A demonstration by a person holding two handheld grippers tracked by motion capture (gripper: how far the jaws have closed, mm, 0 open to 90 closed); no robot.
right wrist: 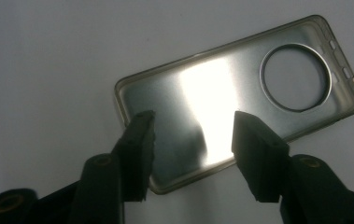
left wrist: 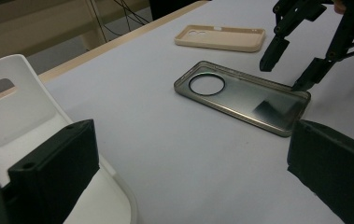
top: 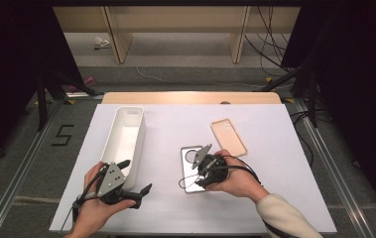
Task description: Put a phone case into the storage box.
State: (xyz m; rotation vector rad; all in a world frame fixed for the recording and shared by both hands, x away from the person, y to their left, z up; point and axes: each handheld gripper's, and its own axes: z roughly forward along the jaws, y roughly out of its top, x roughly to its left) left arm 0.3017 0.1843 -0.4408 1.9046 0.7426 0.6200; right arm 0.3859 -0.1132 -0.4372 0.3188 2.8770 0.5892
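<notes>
A grey see-through phone case (top: 188,171) (left wrist: 244,100) (right wrist: 240,93) lies flat on the white table, inner side up, with a round camera hole. My right gripper (top: 198,176) (left wrist: 286,72) (right wrist: 193,126) hovers over the case's near end, jaws open and tips just above its inner face, gripping nothing. A beige phone case (top: 228,137) (left wrist: 221,37) lies farther back on the right. My left gripper (top: 137,175) (left wrist: 188,177) rests open at the front left beside the white bin (top: 123,139) (left wrist: 16,112), with nothing between its jaws.
The long white bin stands lengthwise at the left and has a handle slot in its end wall. The white table cover (top: 175,124) ends at a wooden strip (top: 190,97) at the back. Black stands and cables flank the table.
</notes>
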